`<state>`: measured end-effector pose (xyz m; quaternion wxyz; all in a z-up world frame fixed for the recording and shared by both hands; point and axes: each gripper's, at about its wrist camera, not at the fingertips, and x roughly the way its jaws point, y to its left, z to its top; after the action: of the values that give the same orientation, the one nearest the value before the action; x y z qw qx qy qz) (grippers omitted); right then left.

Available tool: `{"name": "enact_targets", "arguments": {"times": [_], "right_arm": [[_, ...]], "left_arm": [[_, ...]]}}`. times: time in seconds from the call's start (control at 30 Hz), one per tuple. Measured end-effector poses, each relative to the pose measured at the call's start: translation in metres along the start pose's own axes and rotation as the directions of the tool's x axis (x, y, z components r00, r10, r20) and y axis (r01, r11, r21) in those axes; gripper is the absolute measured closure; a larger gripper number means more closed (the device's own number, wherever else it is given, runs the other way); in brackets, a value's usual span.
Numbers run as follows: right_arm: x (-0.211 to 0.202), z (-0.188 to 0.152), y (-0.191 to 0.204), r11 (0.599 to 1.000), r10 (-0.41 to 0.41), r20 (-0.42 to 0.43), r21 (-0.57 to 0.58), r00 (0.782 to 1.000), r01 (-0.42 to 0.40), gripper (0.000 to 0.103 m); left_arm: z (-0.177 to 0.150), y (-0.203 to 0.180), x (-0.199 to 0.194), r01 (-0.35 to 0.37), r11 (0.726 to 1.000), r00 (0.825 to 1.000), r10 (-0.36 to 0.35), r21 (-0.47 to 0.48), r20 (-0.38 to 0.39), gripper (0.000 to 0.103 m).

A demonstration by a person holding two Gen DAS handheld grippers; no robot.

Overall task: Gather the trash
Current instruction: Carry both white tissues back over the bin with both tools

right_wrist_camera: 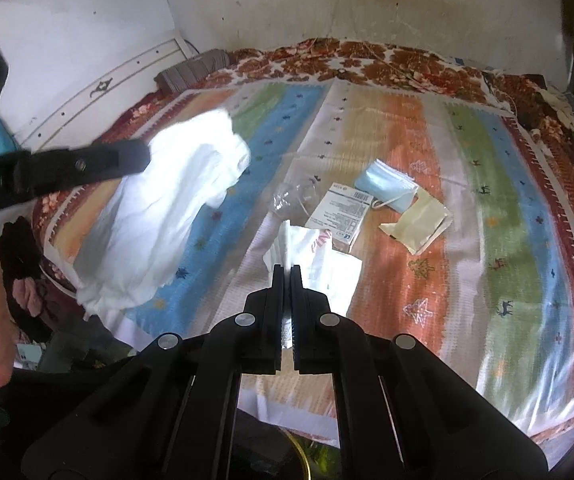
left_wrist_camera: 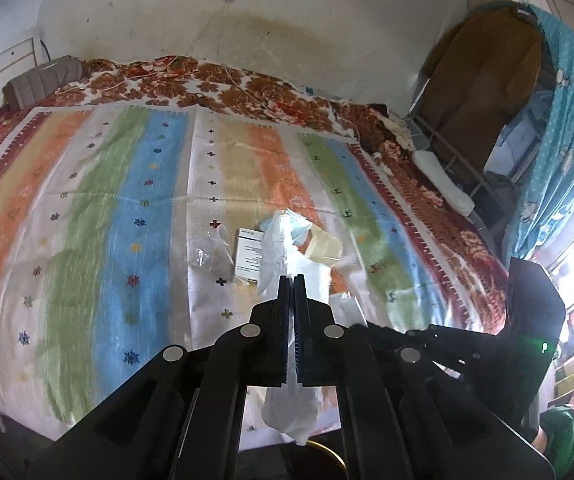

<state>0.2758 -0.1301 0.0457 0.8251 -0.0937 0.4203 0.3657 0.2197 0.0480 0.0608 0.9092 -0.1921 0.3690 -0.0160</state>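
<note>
- Trash bag: white thin plastic film, the largest task item, hanging slack above the striped bed cover; expect it to be light, limp and slippery, so keep hold of gathered folds at the rim rather than a single layer
- Left gripper: closed on a bunched fold of the bag, with film showing above and below the pads; in the right wrist view its finger reaches the bag's upper edge
- Right gripper: closed on another white fold, which carries red print; whether this is the opposite rim of the same bag cannot be confirmed
- Cardboard box: lies flat near the middle of the cover; likely stiff and light; take it across the narrow sides
- Yellow packet: flat, just right of the box; thin and flexible; pinch an edge or corner
- Face mask: blue, soft, resting behind the box and the packet; grip the folded body, since the ear loops will likely slip
- Clear plastic wrapper: crumpled, just left of the box; nearly weightless and springy; clamp the densest crease
</note>
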Motion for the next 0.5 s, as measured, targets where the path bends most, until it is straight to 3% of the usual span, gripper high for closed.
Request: {"name": "enact_targets", "arguments": {"times": [0.5], "right_arm": [[-0.062,-0.021,0.024,1.000,0.008,0.094,-0.021,0.996,-0.006,0.101]], "left_arm": [[-0.043,-0.003,-0.052,0.063,0.996,0.997,-0.060,-0.062,0.051,0.102]]}}
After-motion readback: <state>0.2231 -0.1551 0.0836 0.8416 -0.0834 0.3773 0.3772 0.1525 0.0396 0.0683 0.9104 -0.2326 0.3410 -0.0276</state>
